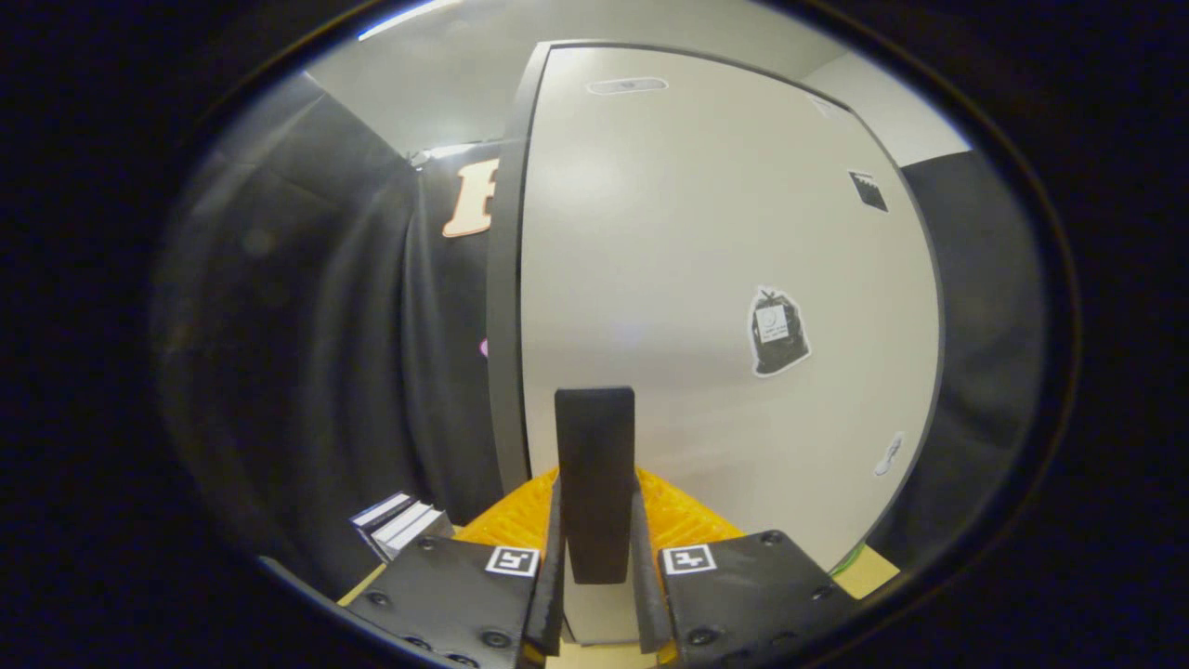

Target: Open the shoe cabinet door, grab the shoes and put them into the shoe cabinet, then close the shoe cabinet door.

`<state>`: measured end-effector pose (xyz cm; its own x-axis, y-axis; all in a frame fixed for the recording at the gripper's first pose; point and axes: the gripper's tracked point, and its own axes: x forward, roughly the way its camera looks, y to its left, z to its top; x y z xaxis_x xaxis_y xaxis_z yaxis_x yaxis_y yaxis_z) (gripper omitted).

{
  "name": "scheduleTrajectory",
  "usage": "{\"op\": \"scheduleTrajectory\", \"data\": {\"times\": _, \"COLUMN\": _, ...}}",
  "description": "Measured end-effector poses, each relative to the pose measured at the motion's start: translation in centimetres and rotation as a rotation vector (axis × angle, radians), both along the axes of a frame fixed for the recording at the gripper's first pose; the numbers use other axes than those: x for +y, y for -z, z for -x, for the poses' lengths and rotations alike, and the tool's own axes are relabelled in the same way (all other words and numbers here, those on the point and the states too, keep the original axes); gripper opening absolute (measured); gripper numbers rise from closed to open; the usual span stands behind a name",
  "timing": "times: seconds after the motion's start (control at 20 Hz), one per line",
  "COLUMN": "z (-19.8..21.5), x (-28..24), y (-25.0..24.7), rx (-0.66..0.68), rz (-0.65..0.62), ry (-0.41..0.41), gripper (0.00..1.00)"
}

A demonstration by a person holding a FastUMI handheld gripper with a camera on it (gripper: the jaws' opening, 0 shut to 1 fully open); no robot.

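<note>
The shoe cabinet's white door (715,260) stands right in front of me, close up. Its black upright handle (594,465) sits between my two fingers, near the door's left side. My gripper (596,530) is shut on the handle, with the yellow pads (516,516) pressed against it on both sides. A dark grey strip (503,297) runs down the door's left side. I cannot tell whether the door is ajar.
A black bag sticker (778,332) and smaller stickers are stuck on the door to the right of the handle. A small stack of white and black boxes (399,522) lies low to the left of my fingers. Black cloth hangs on both sides of the cabinet.
</note>
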<state>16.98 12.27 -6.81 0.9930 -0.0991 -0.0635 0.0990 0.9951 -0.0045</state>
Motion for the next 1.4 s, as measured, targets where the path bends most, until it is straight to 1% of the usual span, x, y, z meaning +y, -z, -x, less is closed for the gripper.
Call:
{"op": "scheduleTrajectory", "data": {"times": 0.1, "z": 0.0, "x": 0.0, "y": -0.1, "rx": -0.001, "rz": -0.004, "ry": -0.005, "gripper": 0.34}}
{"op": "scheduleTrajectory", "data": {"times": 0.3, "z": 0.2, "x": 0.1, "y": 0.0, "rx": -0.001, "rz": -0.015, "ry": -0.018, "gripper": 0.18}}
{"op": "scheduleTrajectory", "data": {"times": 0.45, "z": 1.0, "x": 0.1, "y": -0.2, "rx": -0.003, "rz": -0.020, "ry": -0.043, "gripper": 0.18}}
{"op": "scheduleTrajectory", "data": {"times": 0.7, "z": 4.9, "x": -0.4, "y": -0.4, "rx": 0.000, "rz": -0.047, "ry": -0.111, "gripper": 0.18}}
{"op": "scheduleTrajectory", "data": {"times": 0.85, "z": 7.7, "x": -1.2, "y": -0.6, "rx": 0.009, "rz": -0.052, "ry": -0.169, "gripper": 0.18}}
{"op": "scheduleTrajectory", "data": {"times": 1.0, "z": 10.6, "x": -2.3, "y": -0.8, "rx": 0.032, "rz": -0.048, "ry": -0.248, "gripper": 0.18}}
{"op": "scheduleTrajectory", "data": {"times": 1.2, "z": 14.1, "x": -4.9, "y": -1.2, "rx": 0.035, "rz": -0.054, "ry": -0.317, "gripper": 0.18}}
{"op": "scheduleTrajectory", "data": {"times": 1.3, "z": 16.0, "x": -6.5, "y": -1.3, "rx": 0.036, "rz": -0.060, "ry": -0.334, "gripper": 0.18}}
{"op": "scheduleTrajectory", "data": {"times": 1.4, "z": 17.5, "x": -8.4, "y": -1.6, "rx": 0.038, "rz": -0.060, "ry": -0.332, "gripper": 0.18}}
